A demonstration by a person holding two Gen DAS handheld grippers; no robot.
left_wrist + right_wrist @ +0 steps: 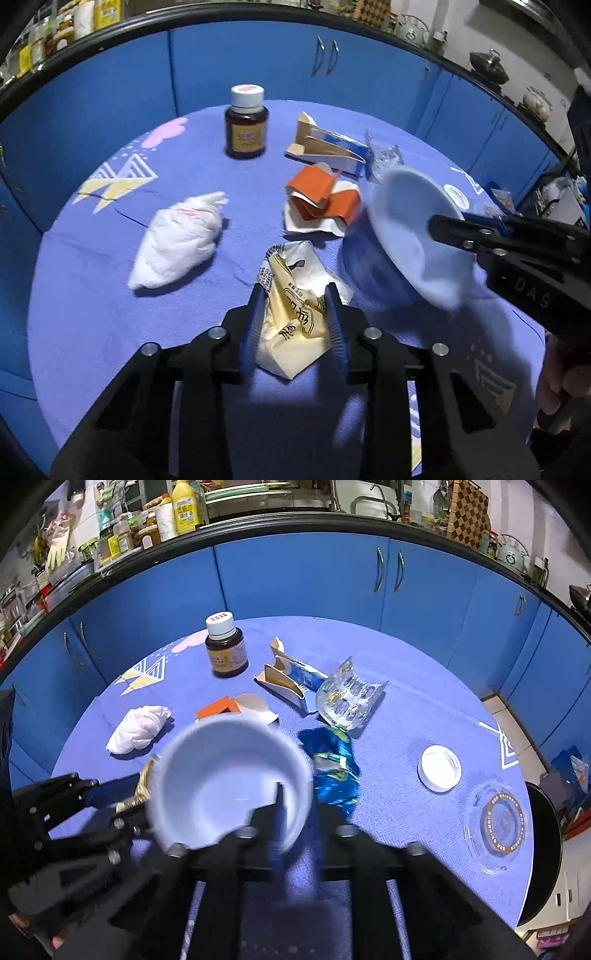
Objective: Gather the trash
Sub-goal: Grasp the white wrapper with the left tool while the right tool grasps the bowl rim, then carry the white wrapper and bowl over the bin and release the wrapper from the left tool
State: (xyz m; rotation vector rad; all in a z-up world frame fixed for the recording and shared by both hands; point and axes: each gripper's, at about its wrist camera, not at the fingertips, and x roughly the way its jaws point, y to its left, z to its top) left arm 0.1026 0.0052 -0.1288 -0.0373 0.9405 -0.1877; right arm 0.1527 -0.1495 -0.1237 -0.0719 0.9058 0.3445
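Left gripper [295, 314]: closed on the yellow snack wrapper [291, 306], pads pressing both sides; wrapper low over the cloth.
Right gripper [295, 812]: clamped on the rim of the white bowl [229, 779], one finger inside, bowl tilted toward the wrapper.
Bowl contents: nothing visible inside.
Progress, judged: early; the first piece is gripped but not yet in the bowl, which seems to serve as the collector.
Trash left, near side: crumpled white tissue [177, 247], torn orange carton [321, 195], blue foil wrapper [332, 764].
Trash left, far side: flattened blue-and-tan box [291, 679], empty blister pack [347, 698].
Uncertain items: brown pill bottle [245, 125], upright and capped; white lid [439, 768]; clear plastic lid [498, 823]. Whether these count as trash cannot be told.
Surface: round table under a purple patterned cloth [110, 314].
Room: kitchen; blue cabinets [295, 576] under a dark counter crowded with bottles and jars.
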